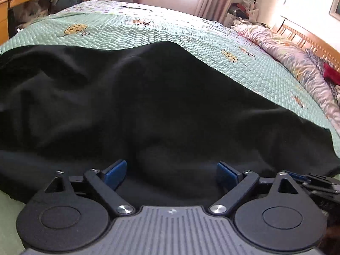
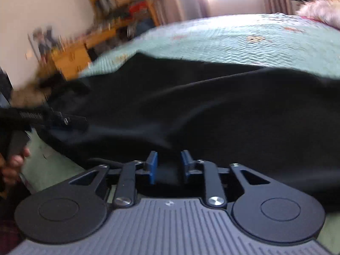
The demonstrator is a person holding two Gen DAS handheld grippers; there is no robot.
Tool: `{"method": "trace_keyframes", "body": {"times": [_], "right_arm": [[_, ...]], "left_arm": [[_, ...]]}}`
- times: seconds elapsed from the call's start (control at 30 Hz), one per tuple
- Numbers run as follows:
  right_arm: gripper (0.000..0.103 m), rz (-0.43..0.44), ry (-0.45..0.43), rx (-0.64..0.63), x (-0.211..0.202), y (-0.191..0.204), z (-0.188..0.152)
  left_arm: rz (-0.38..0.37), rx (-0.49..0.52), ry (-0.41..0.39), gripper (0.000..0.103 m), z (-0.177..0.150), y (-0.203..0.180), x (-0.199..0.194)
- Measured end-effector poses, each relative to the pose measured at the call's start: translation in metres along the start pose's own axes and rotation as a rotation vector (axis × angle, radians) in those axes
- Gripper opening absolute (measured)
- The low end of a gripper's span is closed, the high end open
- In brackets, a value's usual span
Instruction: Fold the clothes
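Below, we see a black garment (image 1: pixel 138 106) lying rumpled across the green quilt (image 1: pixel 170 36) of a bed. Our left gripper (image 1: pixel 172 174) hangs over its near edge, jaws spread wide, gripping nothing. Our right gripper (image 2: pixel 169 165) stands over the same edge, blue pads (image 2: pixel 152 165) narrowly parted with dark cloth behind the gap; whether they pinch it we cannot tell.

Your right gripper (image 2: pixel 167 165), jaws narrowly parted, hovers over the black garment (image 2: pixel 191 110); the left gripper (image 2: pixel 72 122) sits to its left.
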State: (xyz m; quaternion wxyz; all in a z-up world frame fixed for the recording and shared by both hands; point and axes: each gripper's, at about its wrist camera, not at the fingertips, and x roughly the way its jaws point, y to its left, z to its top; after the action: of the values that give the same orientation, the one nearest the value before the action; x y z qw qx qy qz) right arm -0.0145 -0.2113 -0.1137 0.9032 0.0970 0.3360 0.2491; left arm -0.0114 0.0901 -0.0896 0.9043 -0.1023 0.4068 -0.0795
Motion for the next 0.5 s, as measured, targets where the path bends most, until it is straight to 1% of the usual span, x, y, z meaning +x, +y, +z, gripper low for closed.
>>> {"method": "trace_keyframes", "body": {"times": [0.03,0.07,0.13,0.2,0.27,0.37,0.43,0.5], "right_arm": [[0.017,-0.009,0.007,0.015,-0.002,-0.001,0.004],[0.018,-0.017,0.014,0.03,-0.005,-0.001,0.008],[0.02,-0.019,-0.008,0.019,-0.013,0.006,0.015],[0.02,0.055,-0.046,0.017,-0.009,0.016,0.034],[0.024,0.124,-0.074,0.028,-0.002,0.026,0.051],[0.029,0.267,-0.041,0.149,0.026,0.023,0.061],[0.029,0.31,0.046,0.235,0.054,0.012,0.058],[0.026,0.293,0.076,0.301,0.059,-0.004,0.038]], "left_arm": [[0.001,-0.005,0.0,0.094,-0.001,-0.001,-0.001],[0.001,-0.013,-0.001,0.095,-0.002,-0.002,-0.001],[-0.007,-0.028,-0.008,0.096,-0.004,-0.003,-0.003],[-0.014,-0.041,-0.017,0.098,-0.007,-0.005,-0.004],[-0.017,-0.056,-0.026,0.1,-0.006,-0.005,-0.004],[-0.022,-0.072,-0.027,0.101,-0.003,-0.005,-0.002],[-0.026,-0.073,-0.024,0.101,-0.002,-0.006,-0.002],[-0.03,-0.067,-0.02,0.102,-0.002,-0.005,0.0]]}}
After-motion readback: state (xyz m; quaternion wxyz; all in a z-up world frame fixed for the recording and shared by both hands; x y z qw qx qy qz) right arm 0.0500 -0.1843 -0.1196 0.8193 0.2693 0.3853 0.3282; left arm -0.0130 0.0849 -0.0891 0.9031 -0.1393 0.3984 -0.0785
